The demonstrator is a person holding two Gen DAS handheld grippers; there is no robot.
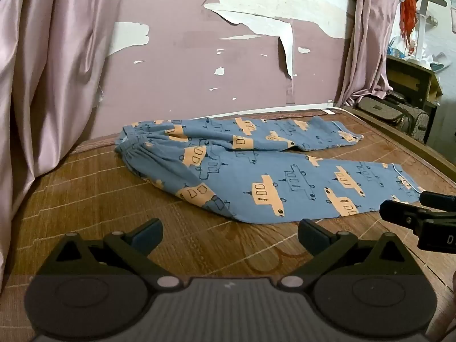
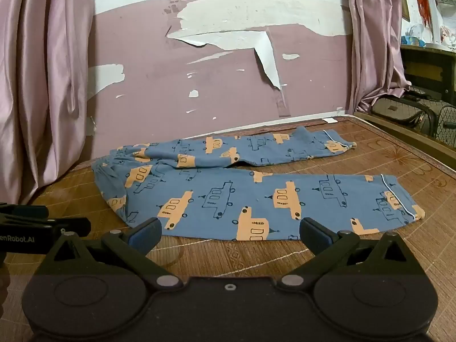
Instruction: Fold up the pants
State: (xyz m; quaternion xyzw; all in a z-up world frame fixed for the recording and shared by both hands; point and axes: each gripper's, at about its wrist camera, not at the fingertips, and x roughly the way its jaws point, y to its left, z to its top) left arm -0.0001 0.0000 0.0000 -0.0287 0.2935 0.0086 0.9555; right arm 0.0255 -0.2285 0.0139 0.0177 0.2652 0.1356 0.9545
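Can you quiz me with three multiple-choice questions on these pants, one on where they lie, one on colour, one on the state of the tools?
1. Where do the pants lie?
A. spread on the woven mat
B. hung over the curtain
C. bundled in a basket

2. What colour is the pants' cloth?
A. red with stripes
B. blue with orange vehicles
C. plain white

3. How do the left tool and right tool stand?
A. both shut on cloth
B. one clamps a cuff
C. both open, holding nothing

Answers: 1 A, both legs stretch flat across the mat. 2 B, orange vehicle prints cover blue cloth. 3 C, each tool's fingers stand wide apart short of the pants.
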